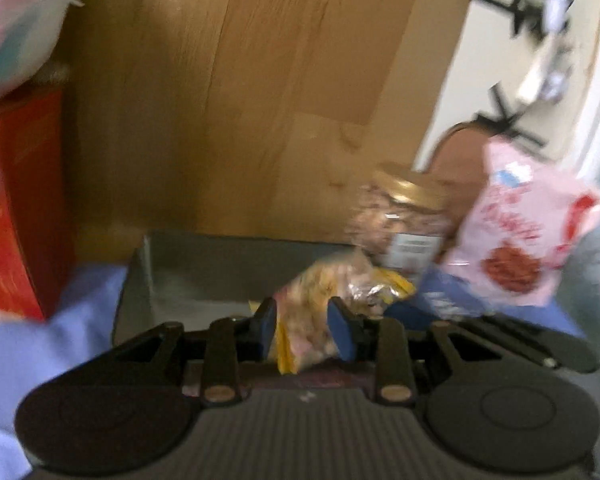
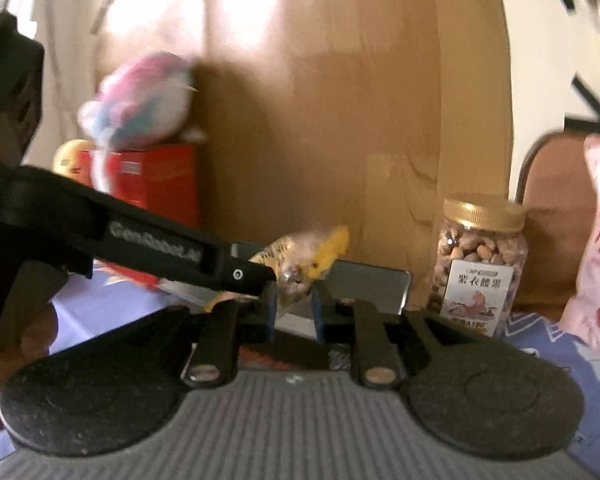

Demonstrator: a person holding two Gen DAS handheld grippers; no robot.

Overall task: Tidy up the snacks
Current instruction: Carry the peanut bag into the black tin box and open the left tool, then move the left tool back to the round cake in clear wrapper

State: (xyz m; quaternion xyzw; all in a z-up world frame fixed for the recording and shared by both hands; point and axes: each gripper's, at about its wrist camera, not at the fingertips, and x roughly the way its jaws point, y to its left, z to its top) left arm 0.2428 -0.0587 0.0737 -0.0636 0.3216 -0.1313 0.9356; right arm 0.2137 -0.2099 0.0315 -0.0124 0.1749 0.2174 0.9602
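A yellow snack packet sits between the blue pads of my left gripper, which is shut on it above a grey box. In the right wrist view the same packet is also between the pads of my right gripper, which looks closed on its lower end. The left gripper's black arm reaches in from the left to the packet. A nut jar with a gold lid and a pink snack bag stand to the right.
A red box with a pink and white bag on top stands at the left, also in the left wrist view. A wooden board stands behind. A blue cloth covers the table.
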